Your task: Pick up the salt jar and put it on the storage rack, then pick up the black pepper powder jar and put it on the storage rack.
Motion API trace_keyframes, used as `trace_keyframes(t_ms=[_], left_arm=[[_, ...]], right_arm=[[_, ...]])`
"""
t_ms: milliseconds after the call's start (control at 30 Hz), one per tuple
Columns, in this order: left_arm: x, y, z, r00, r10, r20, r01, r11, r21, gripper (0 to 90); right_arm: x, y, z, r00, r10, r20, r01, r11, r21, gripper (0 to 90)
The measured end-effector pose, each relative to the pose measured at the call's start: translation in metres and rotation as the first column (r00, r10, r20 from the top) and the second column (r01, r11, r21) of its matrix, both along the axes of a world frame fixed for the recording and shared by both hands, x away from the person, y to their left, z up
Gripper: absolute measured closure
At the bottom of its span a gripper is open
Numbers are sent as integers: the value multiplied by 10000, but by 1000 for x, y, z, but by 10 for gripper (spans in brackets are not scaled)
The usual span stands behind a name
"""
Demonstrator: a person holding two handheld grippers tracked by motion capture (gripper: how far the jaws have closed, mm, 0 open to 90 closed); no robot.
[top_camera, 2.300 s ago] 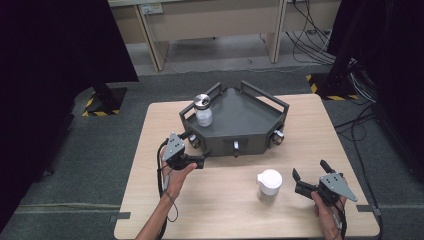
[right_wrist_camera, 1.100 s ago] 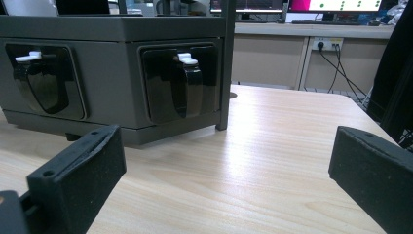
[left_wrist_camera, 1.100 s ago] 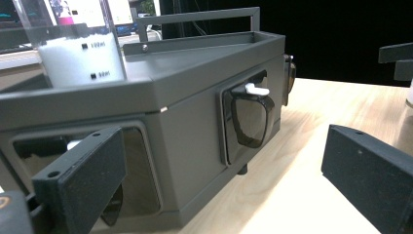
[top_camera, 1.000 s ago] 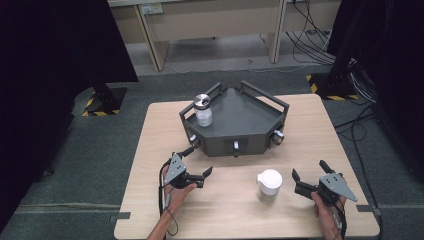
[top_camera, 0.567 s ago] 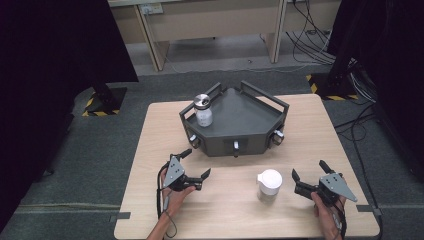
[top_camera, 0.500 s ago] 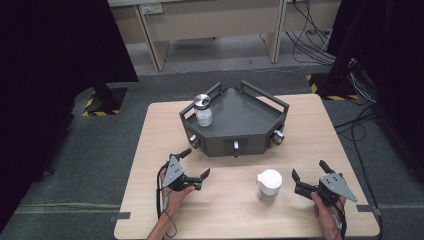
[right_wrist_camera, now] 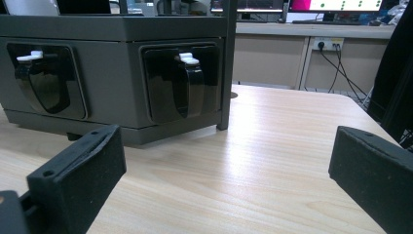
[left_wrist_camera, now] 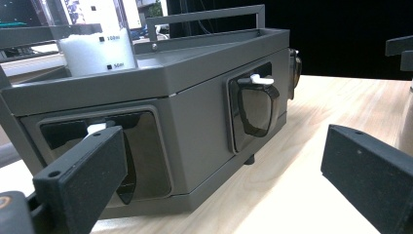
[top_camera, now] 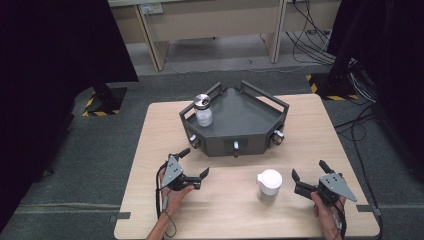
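A dark grey, angular tray stand point(top_camera: 250, 112) sits at the back middle of the wooden table point(top_camera: 150, 130). A clear jar with a metal lid point(top_camera: 203, 109) stands in its left corner, holding white powder point(left_wrist_camera: 95, 51). A white-lidded jar point(top_camera: 269, 184) stands on the table in front of the stand. My left gripper point(top_camera: 194, 163) rests open on the table, left of the white jar, and faces the stand's front panels point(left_wrist_camera: 195, 112). My right gripper point(top_camera: 310, 171) lies open to the right of the white jar, nothing between its jaws. It looks at the stand's latches point(right_wrist_camera: 187, 61).
The stand has rails along its rim and dark windows with white latches point(left_wrist_camera: 258, 80) on its faces. Bare wood point(right_wrist_camera: 272, 146) stretches ahead of the right gripper. Desks, cables point(top_camera: 320, 40) and a black curtain point(top_camera: 55, 50) surround the table.
My left gripper has drawn back from the stand's front left corner toward the table's near side, then held still. The right gripper and both jars have stayed put.
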State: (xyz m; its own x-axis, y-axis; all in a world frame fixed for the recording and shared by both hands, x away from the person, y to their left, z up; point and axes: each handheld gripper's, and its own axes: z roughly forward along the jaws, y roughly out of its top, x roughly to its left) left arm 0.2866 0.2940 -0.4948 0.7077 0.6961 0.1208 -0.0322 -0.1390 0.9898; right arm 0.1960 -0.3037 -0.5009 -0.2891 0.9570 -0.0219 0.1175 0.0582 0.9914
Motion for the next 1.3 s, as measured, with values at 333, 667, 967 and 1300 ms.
trace_keyframes(t_ms=[333,667,967,1300], left_arm=[[1,-1,-1,10000,40,-75,-39,10000,36,22],[0,-2,-1,9999,11,-106,-11,10000,38,22],[0,-2,-2,10000,-8,-91,9,10000,76,22],[0,-1,-3,9999,17,-104,-16,10000,25,23]], right_arm=[[1,0,0,10000,13,-11,-13,10000,14,1],[0,0,0,10000,-3,-15,3,10000,4,2],[0,0,0,10000,-25,-3,25,10000,-16,2],[-3,-1,0,9998,-149,89,148,9998,100,4]])
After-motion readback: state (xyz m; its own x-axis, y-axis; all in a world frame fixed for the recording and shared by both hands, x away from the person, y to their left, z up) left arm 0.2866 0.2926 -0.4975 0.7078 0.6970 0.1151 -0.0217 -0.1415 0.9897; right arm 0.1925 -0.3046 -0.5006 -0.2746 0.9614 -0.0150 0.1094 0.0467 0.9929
